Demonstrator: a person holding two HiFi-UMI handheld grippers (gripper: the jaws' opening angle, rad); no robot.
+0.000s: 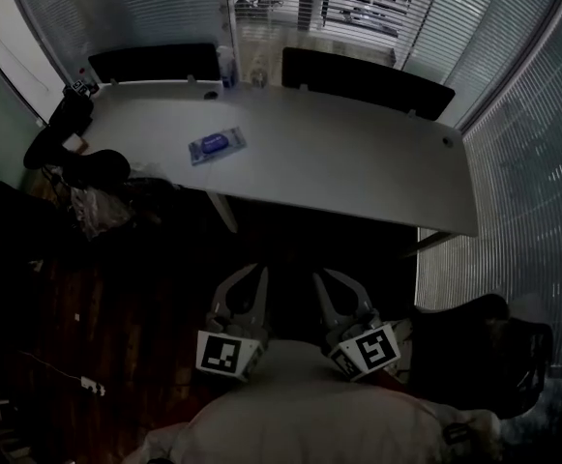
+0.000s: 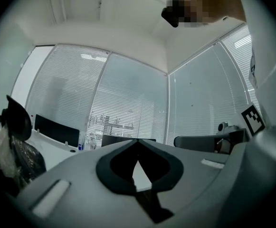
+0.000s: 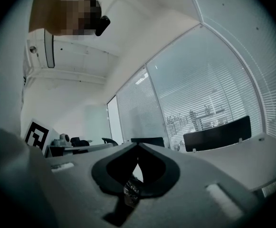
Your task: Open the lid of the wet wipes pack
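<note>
Left gripper (image 1: 253,278) and right gripper (image 1: 325,280) closed, empty, parked low at bottom centre.
On worktop (image 1: 358,162), upper left of centre: wet wipes pack (image 1: 217,145), flat, lid apparently shut, well apart; probably idle before reaching.

Office meeting room: long white table (image 1: 358,153), black chairs (image 1: 368,82), glass walls with blinds (image 1: 522,133).
</note>
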